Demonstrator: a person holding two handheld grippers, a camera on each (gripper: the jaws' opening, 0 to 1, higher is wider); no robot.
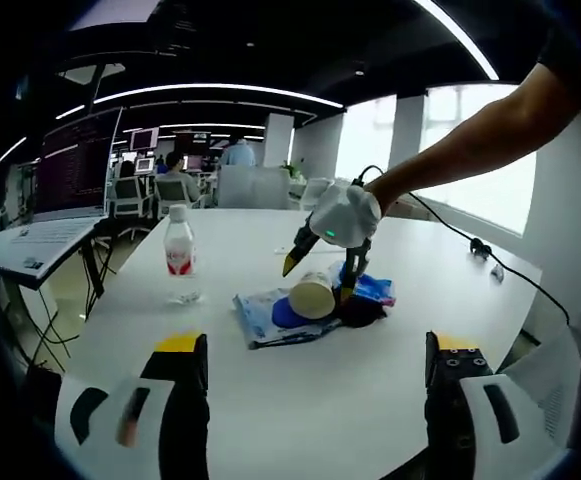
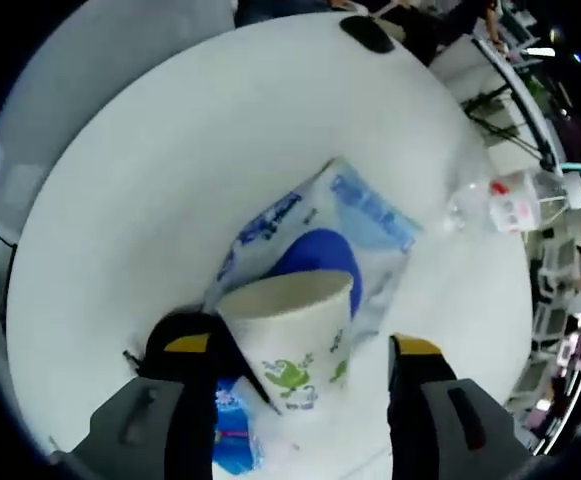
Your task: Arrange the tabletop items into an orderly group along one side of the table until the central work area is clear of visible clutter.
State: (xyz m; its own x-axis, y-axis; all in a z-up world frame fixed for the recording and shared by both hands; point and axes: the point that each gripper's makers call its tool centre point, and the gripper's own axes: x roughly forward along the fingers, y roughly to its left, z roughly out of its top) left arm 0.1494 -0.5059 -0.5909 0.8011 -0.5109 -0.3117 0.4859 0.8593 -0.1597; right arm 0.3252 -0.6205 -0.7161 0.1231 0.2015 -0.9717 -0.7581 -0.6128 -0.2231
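- Your right gripper (image 2: 300, 365) has its fingers spread wide with the paper cup (image 2: 292, 340) between them. The cup lies on its side, mouth pointing away from you, its long axis roughly in line with the fingers. I cannot tell whether either finger touches it, so count it as not gripped.
- In the left gripper view, that same right gripper (image 1: 320, 268) hangs over the cup (image 1: 312, 295), so it is clearly the nearer hand for this pick.
- Your left gripper (image 1: 315, 375) is released, its fingers wide apart over bare table (image 1: 310, 400), short of the pile.
- Under the cup lie a blue-and-white plastic packet (image 2: 365, 225) and a blue lid-like disc (image 2: 315, 255); a dark item sits beside them.
- Farther out, the water bottle (image 1: 178, 242) stands upright, well apart from the pile.
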